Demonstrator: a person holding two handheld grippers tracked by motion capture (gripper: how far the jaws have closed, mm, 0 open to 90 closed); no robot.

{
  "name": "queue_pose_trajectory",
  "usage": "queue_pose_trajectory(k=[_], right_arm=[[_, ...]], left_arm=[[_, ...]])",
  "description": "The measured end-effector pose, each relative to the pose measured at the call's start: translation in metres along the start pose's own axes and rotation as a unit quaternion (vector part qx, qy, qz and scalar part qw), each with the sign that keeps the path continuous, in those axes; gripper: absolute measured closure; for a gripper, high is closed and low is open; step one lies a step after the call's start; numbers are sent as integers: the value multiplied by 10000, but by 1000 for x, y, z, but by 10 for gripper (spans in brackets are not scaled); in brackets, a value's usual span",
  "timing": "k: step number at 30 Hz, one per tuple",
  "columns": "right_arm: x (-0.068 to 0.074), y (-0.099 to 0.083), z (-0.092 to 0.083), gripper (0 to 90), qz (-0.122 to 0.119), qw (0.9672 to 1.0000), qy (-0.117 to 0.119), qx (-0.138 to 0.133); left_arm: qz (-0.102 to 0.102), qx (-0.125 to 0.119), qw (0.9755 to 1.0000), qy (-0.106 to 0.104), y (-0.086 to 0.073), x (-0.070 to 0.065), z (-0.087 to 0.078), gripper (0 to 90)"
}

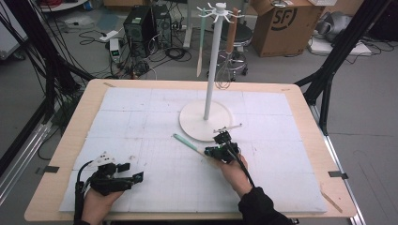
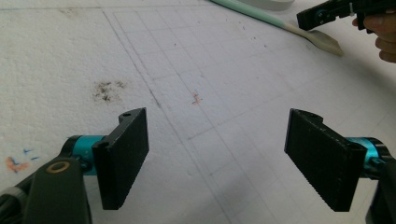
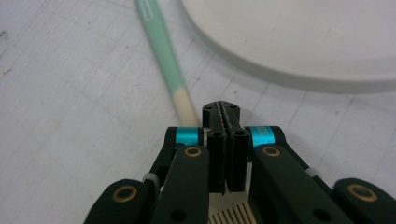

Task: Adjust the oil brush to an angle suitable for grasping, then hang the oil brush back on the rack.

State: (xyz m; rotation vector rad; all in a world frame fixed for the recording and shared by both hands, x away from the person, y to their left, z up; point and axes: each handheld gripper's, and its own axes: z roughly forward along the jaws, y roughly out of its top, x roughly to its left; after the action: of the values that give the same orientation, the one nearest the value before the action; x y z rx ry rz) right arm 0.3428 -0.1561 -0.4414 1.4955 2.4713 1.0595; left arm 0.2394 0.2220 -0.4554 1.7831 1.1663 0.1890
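Left black claw [image 1: 123,172] at lower left, jaws spread wide over white gridded foam sheet [image 1: 141,122] on wooden tabletop [image 1: 65,154], right black claw [image 1: 223,138] at centre, jaws pressed together, touching mint-handled spatula [image 1: 185,142] lying beside round white hook stand [image 1: 206,119], cardboard box [image 1: 286,26] and cables on grey floor at top.

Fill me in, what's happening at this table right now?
A person holds a two-jaw gripper in each hand over a white foam mat. The right gripper has its jaws pressed together, sitting right over the pale head end of a mint-handled spatula that lies flat beside the round base of a white hanging rack; whether it pinches the head I cannot tell. The left gripper rests open near the mat's front left, holding nothing. Two utensils hang from the rack's hooks.
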Motion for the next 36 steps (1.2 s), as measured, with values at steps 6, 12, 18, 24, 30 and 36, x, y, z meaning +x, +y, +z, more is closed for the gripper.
queue_pose_trajectory(k=[6, 12, 18, 24, 30, 36], right_arm=[[8, -7, -3, 894, -77, 9996, 234, 150], [5, -9, -6, 890, -17, 9996, 286, 59], [1, -6, -13, 867, 154, 9987, 436, -210], [-1, 0, -14, 692, 252, 9968, 596, -462], [8, 8, 0, 688, 154, 9966, 756, -306], [20, 13, 14, 688, -81, 9976, 674, -114]], left_arm=[[1, 4, 10000, -10, 0, 0, 0, 224], [-6, 2, 10000, -20, 0, 0, 0, 224], [2, 11, 10000, -2, 0, 0, 0, 224], [2, 23, 10000, -11, 0, 1, 0, 224], [3, 29, 10000, -10, 1, 1, 0, 224], [-16, 10, 10000, -24, 0, 1, 0, 224]])
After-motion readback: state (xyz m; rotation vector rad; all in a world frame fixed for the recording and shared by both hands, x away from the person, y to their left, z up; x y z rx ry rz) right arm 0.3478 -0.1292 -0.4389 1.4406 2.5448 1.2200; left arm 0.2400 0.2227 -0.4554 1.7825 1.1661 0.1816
